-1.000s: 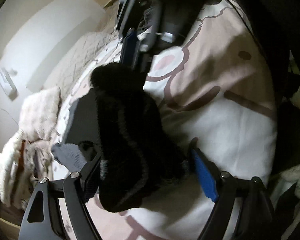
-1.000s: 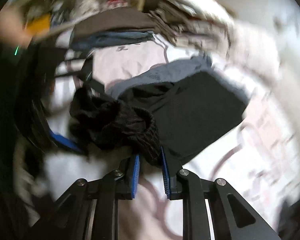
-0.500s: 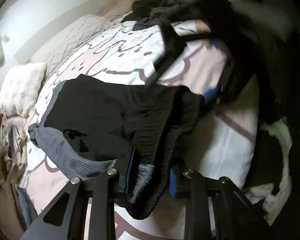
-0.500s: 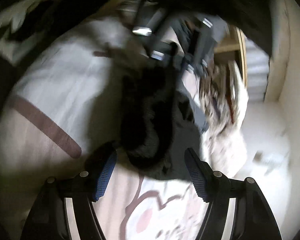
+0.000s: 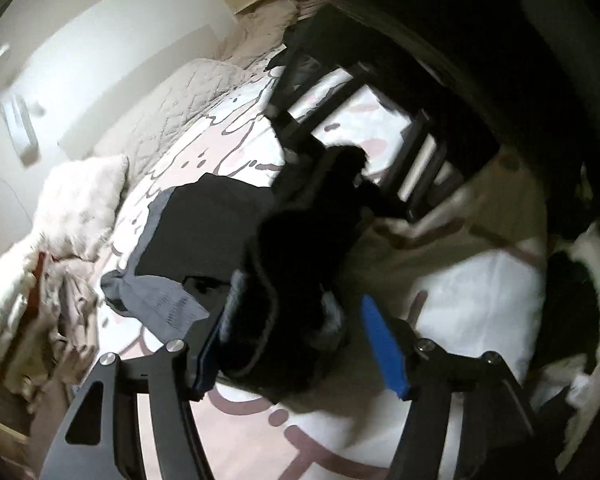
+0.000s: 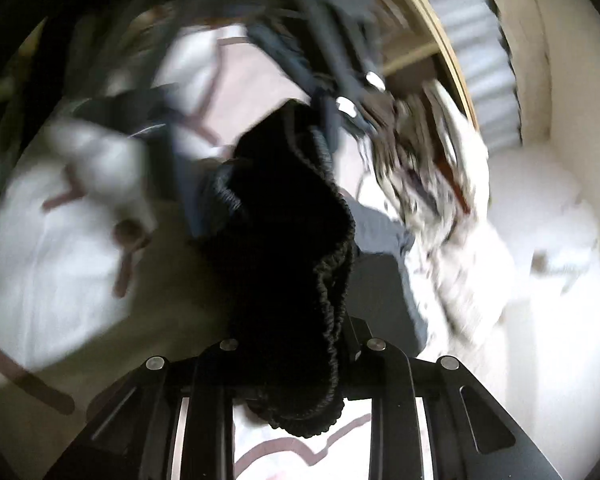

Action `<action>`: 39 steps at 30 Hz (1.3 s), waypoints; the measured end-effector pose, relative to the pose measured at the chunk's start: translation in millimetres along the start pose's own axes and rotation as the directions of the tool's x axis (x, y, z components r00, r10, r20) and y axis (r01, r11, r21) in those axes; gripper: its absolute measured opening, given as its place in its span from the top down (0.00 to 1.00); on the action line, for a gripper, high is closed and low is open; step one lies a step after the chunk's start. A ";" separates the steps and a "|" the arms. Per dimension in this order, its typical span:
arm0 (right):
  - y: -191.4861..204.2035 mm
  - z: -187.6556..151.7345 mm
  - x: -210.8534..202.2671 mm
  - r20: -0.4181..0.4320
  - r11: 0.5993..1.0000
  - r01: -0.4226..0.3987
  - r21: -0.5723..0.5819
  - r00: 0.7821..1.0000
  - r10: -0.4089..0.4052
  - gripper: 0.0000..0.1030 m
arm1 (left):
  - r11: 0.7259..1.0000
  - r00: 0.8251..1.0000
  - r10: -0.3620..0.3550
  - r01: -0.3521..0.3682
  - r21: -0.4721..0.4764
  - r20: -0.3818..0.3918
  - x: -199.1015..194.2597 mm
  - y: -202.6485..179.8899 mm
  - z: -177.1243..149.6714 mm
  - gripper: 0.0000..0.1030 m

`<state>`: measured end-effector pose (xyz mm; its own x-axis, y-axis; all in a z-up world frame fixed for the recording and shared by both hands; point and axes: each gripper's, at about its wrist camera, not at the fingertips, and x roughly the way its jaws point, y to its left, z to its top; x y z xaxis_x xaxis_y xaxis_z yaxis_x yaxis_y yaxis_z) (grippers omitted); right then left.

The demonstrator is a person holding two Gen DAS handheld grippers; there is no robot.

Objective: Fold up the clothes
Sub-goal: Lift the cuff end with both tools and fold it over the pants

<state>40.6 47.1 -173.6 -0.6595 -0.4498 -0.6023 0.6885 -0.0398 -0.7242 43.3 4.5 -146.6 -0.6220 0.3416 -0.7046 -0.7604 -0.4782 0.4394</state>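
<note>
Pink-and-white patterned bedding [image 5: 228,148] forms the working surface, with a pale wall behind it and a heap of cream fabric [image 5: 60,216] piled at the far left edge. Just right of that heap, a black and grey folded garment [image 5: 204,236] is laid flat on the bed. Further right, the black knitted garment [image 5: 300,280] is seen bunched between the blades of the left gripper [image 5: 296,344], which now stand wide apart; half a second ago they were pinched on its edge, so the hold on that side has been given up and the cloth merely lies in the gap. Beyond it, the right gripper [image 5: 364,128] is seen reaching in from the upper right.

From the right wrist, the scene is blurred by motion. The same black knitted garment [image 6: 292,248] is draped directly over the right gripper [image 6: 292,364], its ribbed hem hanging past the narrowly spaced finger bases. The fingertips are hidden under the cloth, so a firm pinch cannot be confirmed, though half a second ago these blades were spread wide. A handover from left to right is suggested, probably to lift and spread the garment for its fold.
</note>
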 end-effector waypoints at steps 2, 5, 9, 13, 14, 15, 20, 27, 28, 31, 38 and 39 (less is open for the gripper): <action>-11.5 1.9 1.7 -0.019 0.997 -0.031 0.067 0.999 0.033 0.75 | 1.000 1.000 0.020 -0.020 0.011 -0.006 3.5 -1.3 -2.1 0.37; -21.8 1.5 4.0 -0.029 0.990 -0.066 0.127 0.997 0.070 0.75 | 0.998 0.998 0.054 -0.053 0.031 -0.019 12.3 0.0 -5.5 0.37; -23.4 4.1 1.3 -0.022 0.988 -0.074 0.132 0.997 0.078 0.77 | 0.997 0.999 0.031 -0.028 0.066 -0.036 20.4 0.4 -8.3 0.57; -14.7 9.6 -14.5 0.003 0.993 -0.050 0.110 0.999 0.050 0.81 | 0.991 0.999 0.028 -0.023 0.131 -0.032 7.2 -7.6 -3.6 0.77; -13.5 11.4 -21.2 0.012 0.995 -0.035 0.095 0.999 0.034 0.81 | 0.991 0.999 0.035 -0.031 0.134 -0.021 -1.1 -7.5 0.4 0.77; -13.4 14.6 -25.9 0.022 0.997 -0.011 0.072 1.000 0.009 0.81 | 0.991 0.999 0.044 -0.042 0.130 -0.008 -10.3 -6.0 5.1 0.77; -31.2 30.7 -71.4 0.050 0.993 0.084 0.087 0.995 -0.088 0.81 | 0.992 0.996 0.072 -0.077 0.096 0.058 -65.3 4.1 30.5 0.78; -41.4 50.1 -160.0 0.067 0.988 0.055 0.142 0.996 -0.065 0.81 | 0.996 0.994 -0.083 0.080 0.036 0.077 -153.7 -5.0 63.0 0.77; -41.6 52.2 -174.8 0.070 0.987 0.029 0.156 0.997 -0.040 0.81 | 0.992 0.990 -0.123 0.122 0.019 0.076 -165.1 -7.3 66.8 0.77; -55.9 54.3 -205.8 0.084 0.937 -0.148 0.317 0.988 0.128 0.81 | 0.963 0.966 -0.253 0.256 -0.078 0.046 -173.7 -8.9 74.1 0.77; -83.3 38.8 -170.1 0.059 0.781 -0.297 0.550 0.946 0.319 0.81 | 0.881 0.915 -0.405 0.389 -0.268 -0.004 -122.1 44.5 76.4 0.76; -94.0 34.9 -158.8 0.057 0.765 -0.299 0.570 0.944 0.326 0.81 | 0.874 0.911 -0.412 0.393 -0.285 -0.007 -112.1 56.3 77.6 0.76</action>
<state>91.1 91.2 1.9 -0.3806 -0.4883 -0.7853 0.8960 -0.4048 -0.1825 55.6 2.2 0.3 -0.2523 0.5028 -0.8268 -0.8558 -0.5147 -0.0519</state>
